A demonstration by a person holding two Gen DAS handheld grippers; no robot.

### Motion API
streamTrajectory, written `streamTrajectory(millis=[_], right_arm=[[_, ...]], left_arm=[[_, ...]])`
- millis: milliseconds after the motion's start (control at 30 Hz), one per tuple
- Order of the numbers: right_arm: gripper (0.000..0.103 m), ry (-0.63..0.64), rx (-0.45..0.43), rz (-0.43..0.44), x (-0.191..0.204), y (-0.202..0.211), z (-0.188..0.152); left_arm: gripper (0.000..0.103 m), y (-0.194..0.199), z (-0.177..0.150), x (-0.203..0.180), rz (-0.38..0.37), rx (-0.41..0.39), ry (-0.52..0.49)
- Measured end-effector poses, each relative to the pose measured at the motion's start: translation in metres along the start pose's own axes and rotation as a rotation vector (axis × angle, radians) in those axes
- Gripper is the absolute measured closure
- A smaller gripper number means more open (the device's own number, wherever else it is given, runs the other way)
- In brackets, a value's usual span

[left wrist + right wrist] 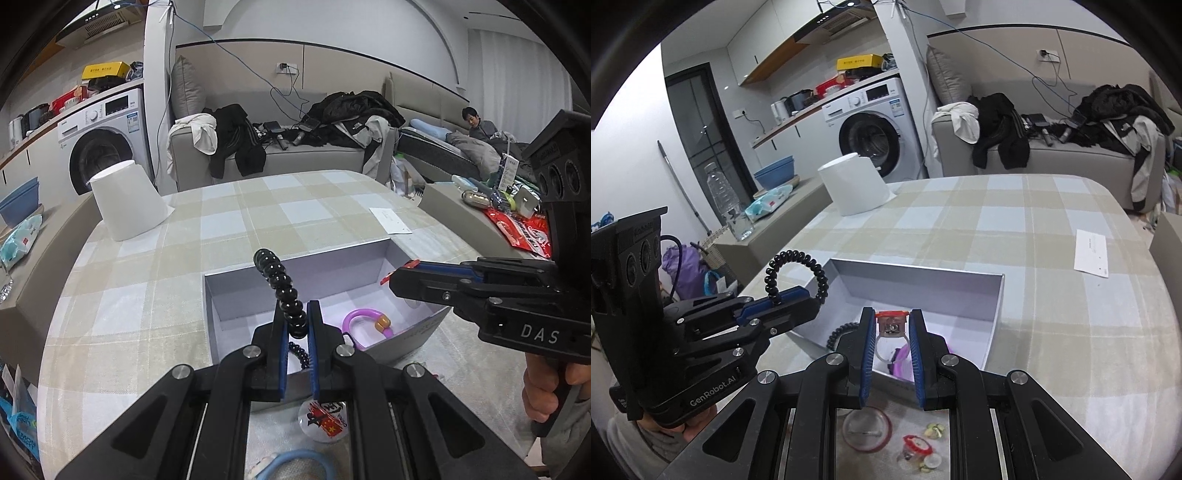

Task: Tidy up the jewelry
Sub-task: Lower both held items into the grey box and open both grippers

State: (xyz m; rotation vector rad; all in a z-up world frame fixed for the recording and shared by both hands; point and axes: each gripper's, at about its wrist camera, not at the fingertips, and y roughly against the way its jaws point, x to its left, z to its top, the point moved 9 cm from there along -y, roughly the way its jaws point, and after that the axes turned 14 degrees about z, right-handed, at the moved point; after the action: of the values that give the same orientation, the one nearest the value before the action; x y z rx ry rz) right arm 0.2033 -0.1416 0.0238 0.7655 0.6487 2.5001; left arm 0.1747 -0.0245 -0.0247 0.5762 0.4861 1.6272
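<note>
Above the open grey box (pixel 229 295), both hand-held grippers are clamped: left (pixel 297 321) on a black beaded bracelet (pixel 284 291), right (pixel 892 326) on a red-topped ring (pixel 892 325); either could slip outside.

Checked table (pixel 1015 236): box (pixel 923 275), paper (pixel 1090 253)

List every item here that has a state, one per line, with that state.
left claw: shut on black bead bracelet
black bead bracelet: gripped, loop raised above the box
right claw: shut on ring
ring: gripped, red top, over the box
box: open, lidless
purple bracelet: lying inside the box
white cup: upside down on the table
</note>
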Motion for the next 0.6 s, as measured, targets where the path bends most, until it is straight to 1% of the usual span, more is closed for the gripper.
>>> streamTrajectory(millis=[133, 600], right_arm=[[0.086, -0.015, 0.003, -0.013, -0.008, -0.002, 0.001], [0.086, -0.018, 0.034, -0.031, -0.015, -0.012, 0.0]], left_arm=[[0.098, -0.005, -0.002, -0.003, 0.007, 0.015, -0.001], [0.098, -0.021, -0.007, 0.003, 0.053, 0.052, -0.021]])
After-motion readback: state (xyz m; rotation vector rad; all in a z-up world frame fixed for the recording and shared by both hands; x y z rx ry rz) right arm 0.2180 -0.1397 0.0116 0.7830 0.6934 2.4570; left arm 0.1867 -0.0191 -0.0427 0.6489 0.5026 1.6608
